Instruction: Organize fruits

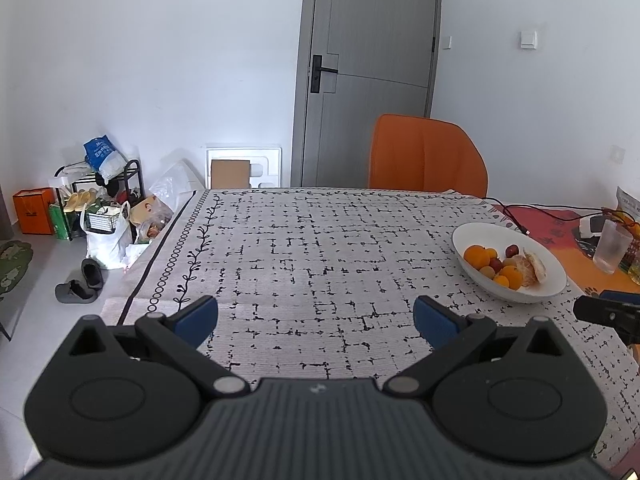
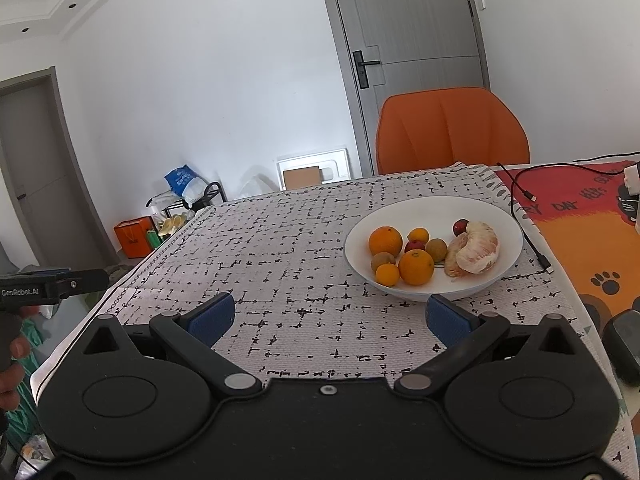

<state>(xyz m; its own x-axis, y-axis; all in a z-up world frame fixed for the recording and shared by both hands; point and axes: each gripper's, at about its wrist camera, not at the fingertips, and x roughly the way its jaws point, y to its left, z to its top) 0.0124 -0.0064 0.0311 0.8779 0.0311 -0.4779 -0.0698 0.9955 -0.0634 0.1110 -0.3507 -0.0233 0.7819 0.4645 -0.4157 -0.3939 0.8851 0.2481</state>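
- We hold the left gripper (image 1: 316,320) with its jaws spread wide over the patterned tablecloth (image 1: 304,248), gripping nothing.
- Our right gripper (image 2: 330,316) is likewise agape and empty.
- Just beyond its right finger sits the white bowl (image 2: 434,290) of fruits (image 2: 416,266).
- Farther off stands an orange chair (image 2: 452,132).

White walls, grey door (image 1: 366,76), orange chair (image 2: 452,130), patterned tablecloth (image 1: 320,256), cluttered shoe rack (image 1: 100,196)

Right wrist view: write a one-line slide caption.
Open right gripper faces a white bowl of fruit on the patterned tablecloth.
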